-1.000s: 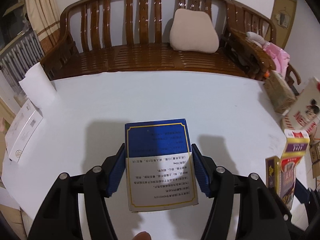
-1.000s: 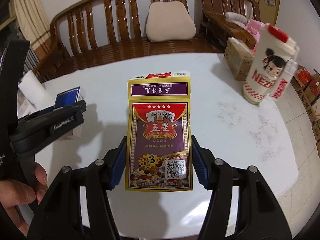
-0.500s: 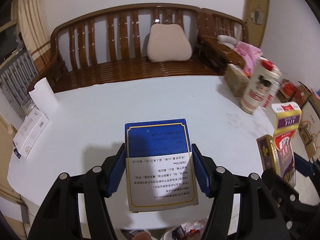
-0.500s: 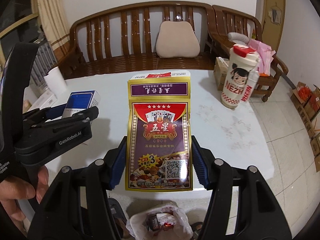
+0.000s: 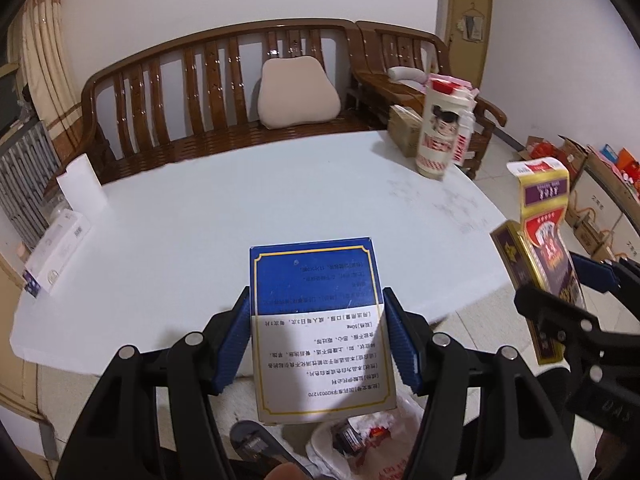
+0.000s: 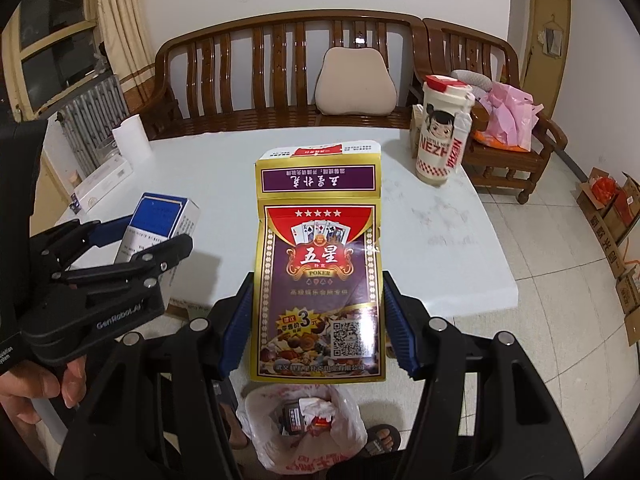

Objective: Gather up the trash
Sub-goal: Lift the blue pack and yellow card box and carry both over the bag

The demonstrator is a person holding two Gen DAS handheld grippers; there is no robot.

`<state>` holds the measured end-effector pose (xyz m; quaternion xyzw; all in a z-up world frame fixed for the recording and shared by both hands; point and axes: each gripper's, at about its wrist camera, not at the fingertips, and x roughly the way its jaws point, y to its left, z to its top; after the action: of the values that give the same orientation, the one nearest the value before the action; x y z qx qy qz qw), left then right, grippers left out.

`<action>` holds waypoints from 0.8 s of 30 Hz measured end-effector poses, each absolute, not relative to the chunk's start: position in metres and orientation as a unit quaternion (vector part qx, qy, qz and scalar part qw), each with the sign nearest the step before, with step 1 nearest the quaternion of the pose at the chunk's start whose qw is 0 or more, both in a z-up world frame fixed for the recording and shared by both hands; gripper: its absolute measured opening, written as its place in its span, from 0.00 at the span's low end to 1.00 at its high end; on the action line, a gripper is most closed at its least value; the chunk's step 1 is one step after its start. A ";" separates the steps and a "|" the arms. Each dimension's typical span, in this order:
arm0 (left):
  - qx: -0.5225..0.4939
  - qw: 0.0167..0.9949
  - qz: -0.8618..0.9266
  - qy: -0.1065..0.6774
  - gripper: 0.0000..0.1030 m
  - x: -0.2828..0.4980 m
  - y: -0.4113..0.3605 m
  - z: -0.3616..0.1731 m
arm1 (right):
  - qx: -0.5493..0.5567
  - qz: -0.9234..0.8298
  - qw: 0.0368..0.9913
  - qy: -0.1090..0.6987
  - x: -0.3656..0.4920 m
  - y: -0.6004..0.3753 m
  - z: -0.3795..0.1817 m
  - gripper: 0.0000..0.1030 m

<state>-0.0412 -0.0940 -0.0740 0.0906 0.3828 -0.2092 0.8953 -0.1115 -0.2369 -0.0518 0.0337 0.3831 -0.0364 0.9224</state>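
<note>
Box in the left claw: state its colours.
Blue upper half, white lower half, gold border; left wrist view.

Two cartons held aloft above an open trash bag.
Blue-and-white medicine box (image 5: 320,328), printed face up, clamped at its sides. Gold-and-purple poker card box (image 6: 318,276), top flap open. White trash bag (image 6: 304,428) on floor below, holding scraps.

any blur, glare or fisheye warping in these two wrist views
Left wrist view: the cartoon cup and the card box in the right gripper are motion-smeared, the bench bows strongly. Right wrist view: sharper, with glare streaks on the card box's glossy front and dark corners.
</note>
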 end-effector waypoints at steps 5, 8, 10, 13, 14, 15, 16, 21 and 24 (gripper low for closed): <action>0.081 0.892 -0.215 0.391 0.59 -0.066 -0.088 -0.087 | 0.030 -0.031 0.921 0.388 -0.135 -0.236 -0.062 0.56; 0.081 0.889 -0.217 0.395 0.59 -0.078 -0.084 -0.096 | 0.028 -0.028 0.920 0.390 -0.148 -0.234 -0.067 0.56; 0.073 0.879 -0.223 0.415 0.59 -0.087 -0.082 -0.110 | 0.027 -0.025 0.918 0.394 -0.155 -0.234 -0.073 0.56; 0.070 0.868 -0.225 0.438 0.59 -0.098 -0.083 -0.133 | 0.028 -0.021 0.912 0.408 -0.161 -0.235 -0.088 0.56; 0.070 0.864 -0.226 0.444 0.59 -0.102 -0.084 -0.141 | 0.027 -0.020 0.910 0.414 -0.161 -0.235 -0.094 0.56; 0.071 0.861 -0.223 0.452 0.59 -0.105 -0.086 -0.150 | 0.026 -0.018 0.905 0.423 -0.162 -0.235 -0.103 0.56; 0.069 0.856 -0.224 0.461 0.59 -0.107 -0.087 -0.160 | 0.028 -0.015 0.900 0.435 -0.162 -0.235 -0.115 0.56; 0.059 0.838 -0.214 0.499 0.59 -0.109 -0.091 -0.210 | 0.039 -0.013 0.874 0.484 -0.160 -0.236 -0.166 0.56; 0.064 0.823 -0.204 0.526 0.59 -0.109 -0.094 -0.245 | 0.046 -0.015 0.859 0.511 -0.154 -0.236 -0.199 0.56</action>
<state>-0.1088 -0.0939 -0.2450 0.0636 0.5259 -0.2042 0.8232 -0.1544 -0.2360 -0.1992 0.0458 0.5105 -0.0149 0.8585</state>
